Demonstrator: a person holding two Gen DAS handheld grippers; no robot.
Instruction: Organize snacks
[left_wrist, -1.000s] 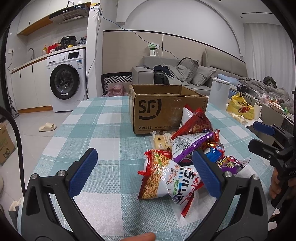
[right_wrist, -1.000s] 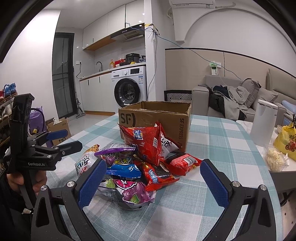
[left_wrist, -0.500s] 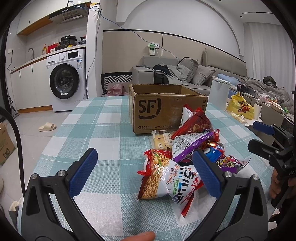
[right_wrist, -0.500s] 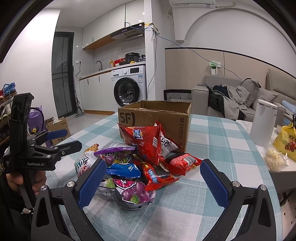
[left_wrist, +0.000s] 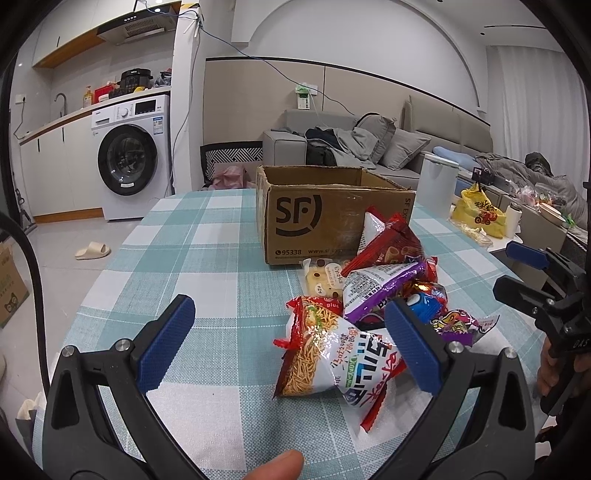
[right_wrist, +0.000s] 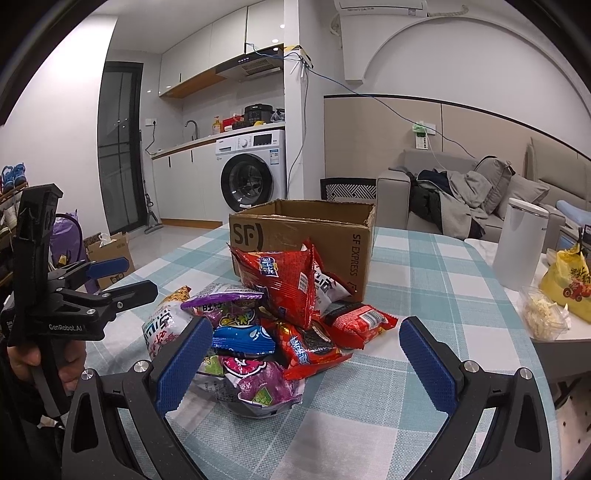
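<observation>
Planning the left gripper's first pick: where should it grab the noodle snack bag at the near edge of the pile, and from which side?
Judging by its pose, grip the noodle snack bag across its puffed middle, coming from the open tablecloth side. It lies flat at the pile's edge with nothing on top, directly ahead of the open left gripper.

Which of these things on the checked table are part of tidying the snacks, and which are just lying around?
Part of the job:
- heap of shiny foil snack packets
- open brown cardboard box, printed SF
- two open grippers, left and right

Just lying about:
- white cylindrical canister
- yellow plastic bag
- clear plastic tub
</observation>
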